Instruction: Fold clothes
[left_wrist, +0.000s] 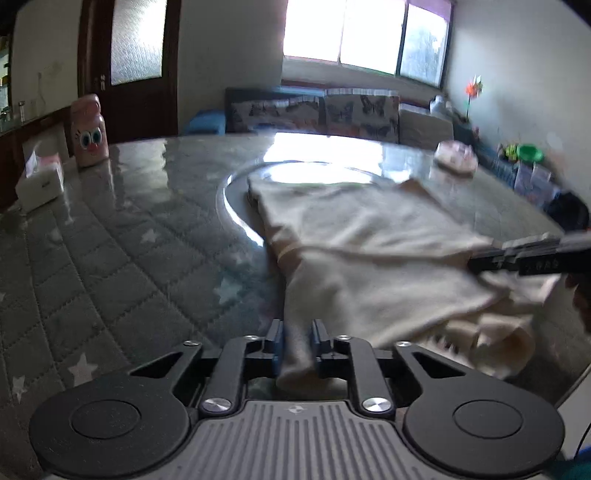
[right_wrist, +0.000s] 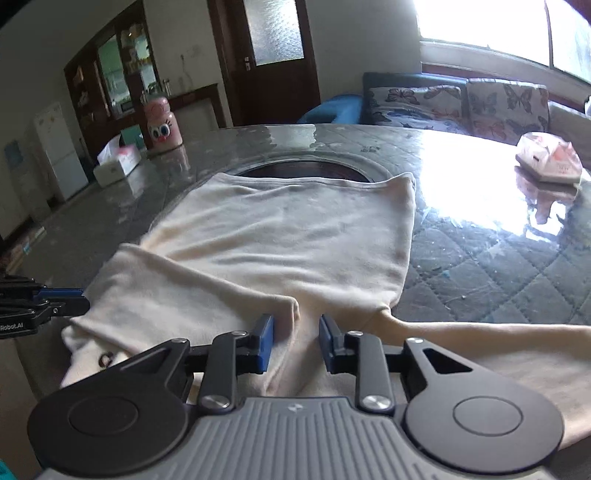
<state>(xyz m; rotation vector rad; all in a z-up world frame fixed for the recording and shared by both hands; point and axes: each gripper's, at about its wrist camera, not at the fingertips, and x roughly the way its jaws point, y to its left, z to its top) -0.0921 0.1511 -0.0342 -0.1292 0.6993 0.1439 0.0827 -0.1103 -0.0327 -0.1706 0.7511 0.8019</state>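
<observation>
Spread across the near half of a round glass-topped table with a quilted star-patterned cloth beneath the glass: a cream-coloured soft knit garment, far hem lying over the rim of the circular glass turntable at the table's centre, near end bunched and trailing over the table's edge toward the camera. Probably light, limp and without any stiffness of its own; likely to sag, drape and wrinkle wherever unsupported, and to slide readily on the glossy glass, so better lifted than dragged. Not fragile. Best taken at edges and corners, or at a pinched ridge of doubled fabric, with two holds well apart so that the cloth hangs as a flat sheet rather than a rope. Left gripper, blue pads narrowly apart, straddling a narrow raised tongue of the cream fabric at the garment's near left edge; fabric fills the gap and seems to meet both pads, so judged clamped on it, though blur leaves some doubt. Right gripper, set wider, with a rounded fold of the same cloth rising between the fingers; a gap shows beside the right pad, so judged not yet pinching, only bracketing the fold. Off to the far side, clear of the work: a pink owl-faced bottle and a white tissue box.
</observation>
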